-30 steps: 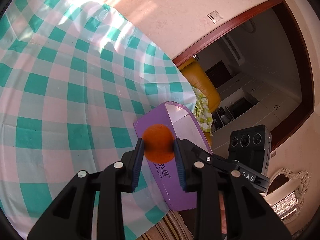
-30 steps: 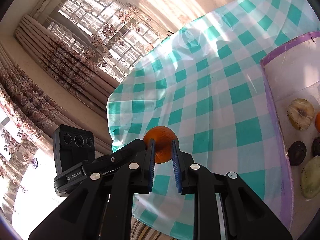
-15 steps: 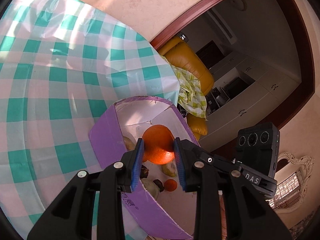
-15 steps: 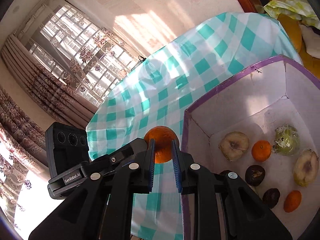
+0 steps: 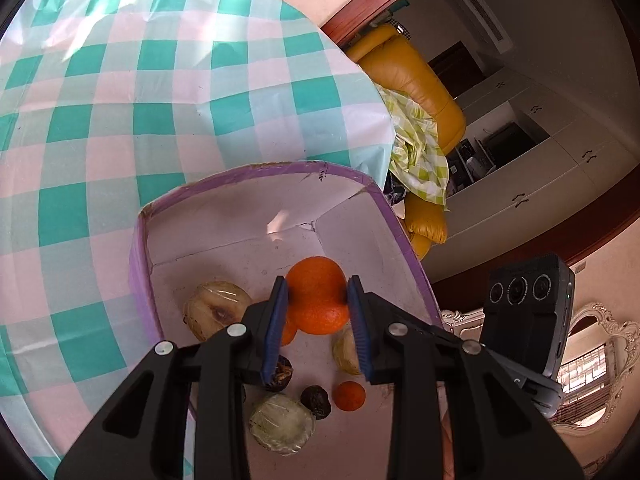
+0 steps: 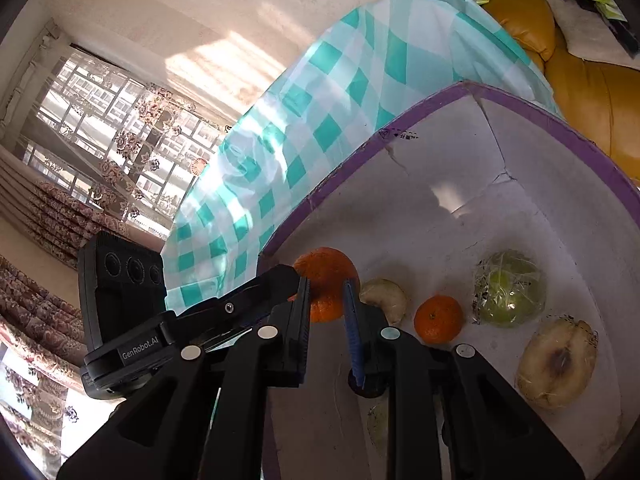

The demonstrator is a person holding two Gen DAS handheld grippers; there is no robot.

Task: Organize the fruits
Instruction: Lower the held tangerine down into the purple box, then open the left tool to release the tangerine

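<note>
The left gripper (image 5: pixel 318 308) is clamped on an orange (image 5: pixel 318 296) above the purple box (image 5: pixel 138 264). At its 6 o'clock lie a dark fruit (image 5: pixel 316 400) and a small mandarin (image 5: pixel 350 396). The right gripper (image 6: pixel 328 304) pinches another orange (image 6: pixel 326 280) just inside the box rim (image 6: pixel 420 116). At its 3 o'clock sit a mandarin (image 6: pixel 438 318) and what looks like a wrapped green fruit (image 6: pixel 508 294).

Both wrist cams angled down, close over the purple-rimmed box (image 5: pixel 404 236) (image 6: pixel 520 100), its inside shared.
</note>
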